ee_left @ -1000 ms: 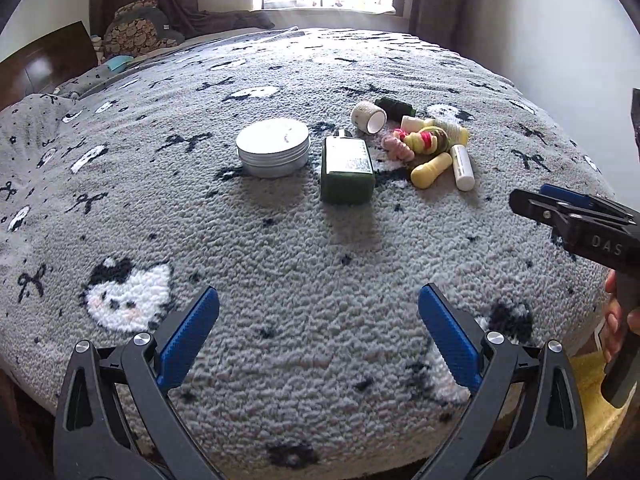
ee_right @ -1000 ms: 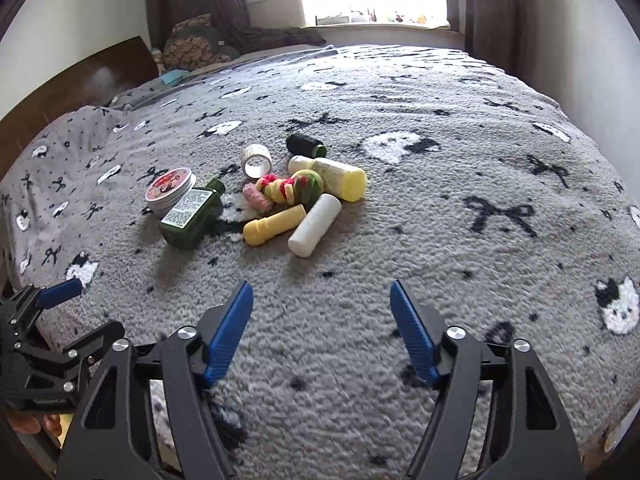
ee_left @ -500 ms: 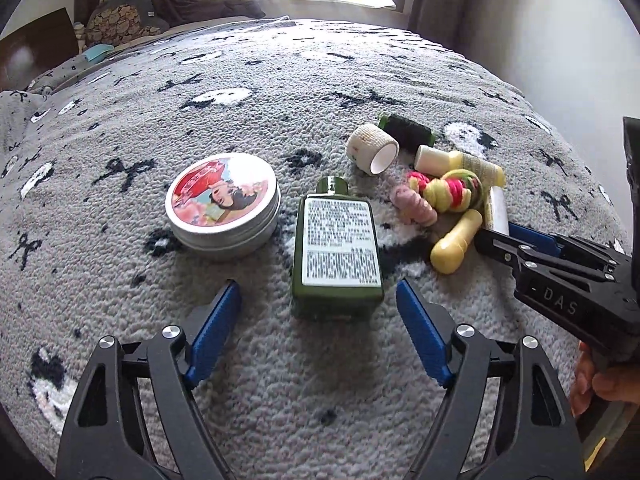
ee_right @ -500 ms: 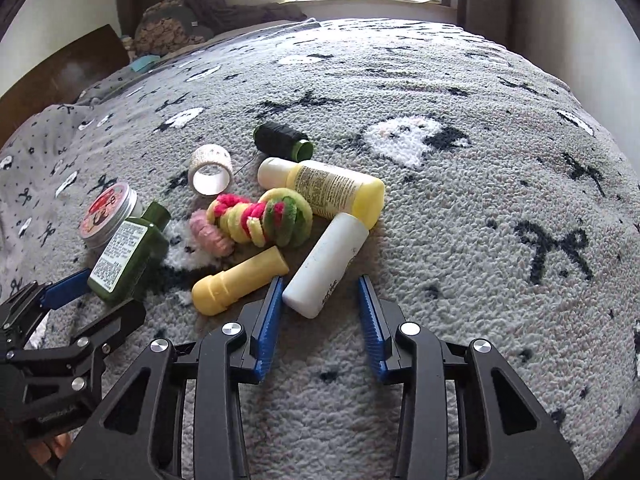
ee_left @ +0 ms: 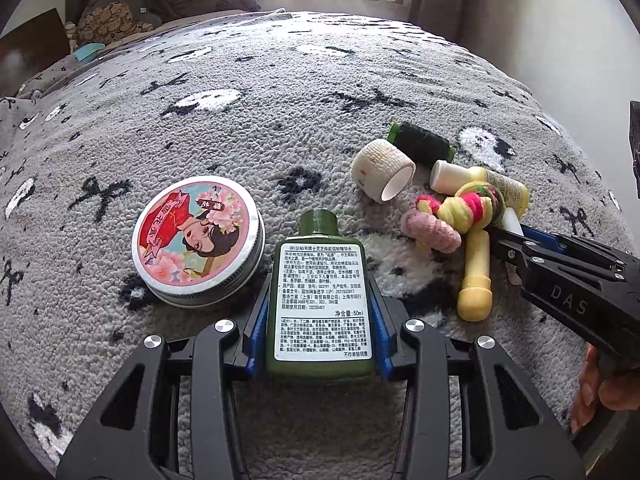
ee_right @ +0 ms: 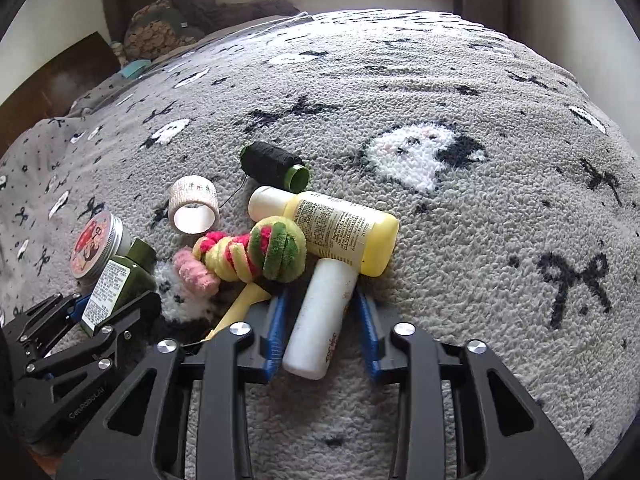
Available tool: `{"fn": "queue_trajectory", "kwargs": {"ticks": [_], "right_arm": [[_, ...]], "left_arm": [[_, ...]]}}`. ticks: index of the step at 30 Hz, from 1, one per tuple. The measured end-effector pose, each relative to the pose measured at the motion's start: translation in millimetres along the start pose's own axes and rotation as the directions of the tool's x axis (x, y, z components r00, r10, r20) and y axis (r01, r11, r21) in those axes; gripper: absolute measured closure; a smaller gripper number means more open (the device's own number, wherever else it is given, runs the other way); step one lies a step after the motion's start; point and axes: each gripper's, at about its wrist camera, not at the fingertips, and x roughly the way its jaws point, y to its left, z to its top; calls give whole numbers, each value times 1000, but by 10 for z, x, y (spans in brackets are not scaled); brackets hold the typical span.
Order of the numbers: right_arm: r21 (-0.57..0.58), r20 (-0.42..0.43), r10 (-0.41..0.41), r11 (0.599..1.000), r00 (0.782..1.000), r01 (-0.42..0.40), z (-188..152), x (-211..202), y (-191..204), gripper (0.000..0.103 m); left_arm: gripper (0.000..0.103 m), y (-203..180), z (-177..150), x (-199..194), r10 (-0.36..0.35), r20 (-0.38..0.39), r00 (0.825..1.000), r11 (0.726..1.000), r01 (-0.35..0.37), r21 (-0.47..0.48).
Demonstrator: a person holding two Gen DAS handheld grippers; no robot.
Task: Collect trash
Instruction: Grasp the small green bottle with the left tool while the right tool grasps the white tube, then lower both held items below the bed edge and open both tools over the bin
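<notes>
Your closing left gripper point(ee_left: 320, 332) squeezes the small green bottle point(ee_left: 322, 300) flat on the fleece blanket point(ee_left: 280, 128) while your right gripper point(ee_right: 322, 332) narrows around the white tube point(ee_right: 320, 320), both probably light, rigid, slick plastic best pinched mid-body.

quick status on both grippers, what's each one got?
Left gripper: jaws closing, pads against the sides of the green bottle.
Right gripper: jaws closing around the white tube, contact not clear.
</notes>
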Motion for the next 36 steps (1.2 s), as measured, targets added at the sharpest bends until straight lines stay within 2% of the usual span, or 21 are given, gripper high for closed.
{"fn": "queue_trajectory", "kwargs": {"ticks": [4, 10, 15, 28, 36], "right_arm": [[-18, -1, 10, 1000, 1000, -10, -67, -62, -54, 82], [-120, 7, -31, 992, 999, 32, -354, -230, -42, 83], [-147, 3, -22, 989, 1000, 22, -548, -409, -81, 83], [-183, 162, 45, 983, 986, -15, -1127, -1639, -123, 82], [-222, 187, 74, 975, 980, -32, -1604, -2075, -127, 82]], "left_arm": [[63, -23, -63, -53, 10, 3, 1000, 1000, -10, 15], [63, -117, -314, -231, 41, 6, 999, 998, -41, 52], [64, -156, -552, -456, 30, 11, 999, 999, -30, 39], [63, -439, -1094, -1519, 4, 153, 988, 998, -13, 62], [63, -646, -1518, -2029, -28, 200, 979, 994, 6, 107]]}}
